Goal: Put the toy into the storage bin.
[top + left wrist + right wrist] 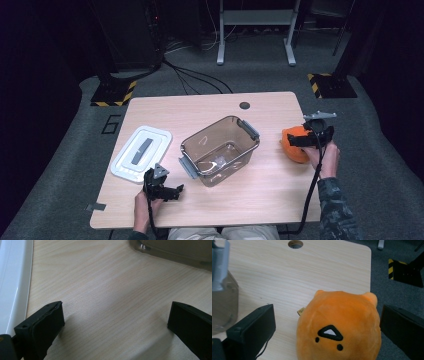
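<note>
Right gripper (328, 322) wide open astride orange plush toy (339, 327), ears away from gripper.

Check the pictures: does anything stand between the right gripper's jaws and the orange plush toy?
Nothing visible does. The right gripper is open, its jaws standing either side of the orange plush toy on the table, with only bare wood in the gaps.

Lower part of the orange plush toy (338, 330) cut off by the right gripper view's bottom edge.
</note>
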Demonstrator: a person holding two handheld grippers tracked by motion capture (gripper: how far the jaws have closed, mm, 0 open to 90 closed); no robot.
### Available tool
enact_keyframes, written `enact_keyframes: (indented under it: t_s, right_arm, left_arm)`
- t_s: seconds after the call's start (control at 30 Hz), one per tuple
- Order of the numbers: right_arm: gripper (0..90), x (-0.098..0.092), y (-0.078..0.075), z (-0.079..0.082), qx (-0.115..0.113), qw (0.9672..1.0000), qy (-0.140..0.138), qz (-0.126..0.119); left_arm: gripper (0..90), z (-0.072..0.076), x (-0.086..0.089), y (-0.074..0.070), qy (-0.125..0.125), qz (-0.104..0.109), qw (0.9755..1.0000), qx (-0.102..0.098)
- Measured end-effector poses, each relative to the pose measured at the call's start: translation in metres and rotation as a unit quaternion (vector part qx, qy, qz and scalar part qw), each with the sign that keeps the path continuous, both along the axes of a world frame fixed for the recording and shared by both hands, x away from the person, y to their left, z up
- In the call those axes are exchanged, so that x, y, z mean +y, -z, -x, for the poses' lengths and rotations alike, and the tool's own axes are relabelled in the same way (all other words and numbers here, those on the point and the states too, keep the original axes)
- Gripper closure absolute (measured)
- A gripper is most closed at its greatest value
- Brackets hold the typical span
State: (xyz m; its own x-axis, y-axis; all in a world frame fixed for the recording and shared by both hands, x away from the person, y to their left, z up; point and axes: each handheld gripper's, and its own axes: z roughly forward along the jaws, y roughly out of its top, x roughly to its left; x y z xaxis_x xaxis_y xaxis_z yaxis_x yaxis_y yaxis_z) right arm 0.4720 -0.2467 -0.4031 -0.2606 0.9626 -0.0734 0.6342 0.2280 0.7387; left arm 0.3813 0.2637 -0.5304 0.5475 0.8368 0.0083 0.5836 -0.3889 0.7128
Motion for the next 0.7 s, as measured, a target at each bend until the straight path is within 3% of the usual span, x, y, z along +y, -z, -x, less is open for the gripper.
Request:
enact_keyframes:
  t_s: [0.23,0.4,0.5,0.7]
  right_arm:
    - [0.0,-0.003,0.014,-0.014,0.024,0.9995,0.019,0.011]
    - [7.0,-0.004,0.033,-0.020,0.052,0.9983,0.021,0.017]
    - [15.5,-0.002,0.044,-0.020,0.051,0.9970,0.033,0.048]
    - [38.2,-0.001,0.053,-0.018,0.048,0.9966,0.033,0.058]
  left_arm:
    - [0.5,0.000,0.000,0.000,0.000,0.000,1.0000,0.000]
    - [0.5,0.000,0.000,0.000,0.000,0.000,1.0000,0.000]
    - [0.4,0.000,0.000,0.000,0.000,-0.001,1.0000,-0.001]
    - [0.5,0.000,0.000,0.000,0.000,0.000,1.0000,-0.001]
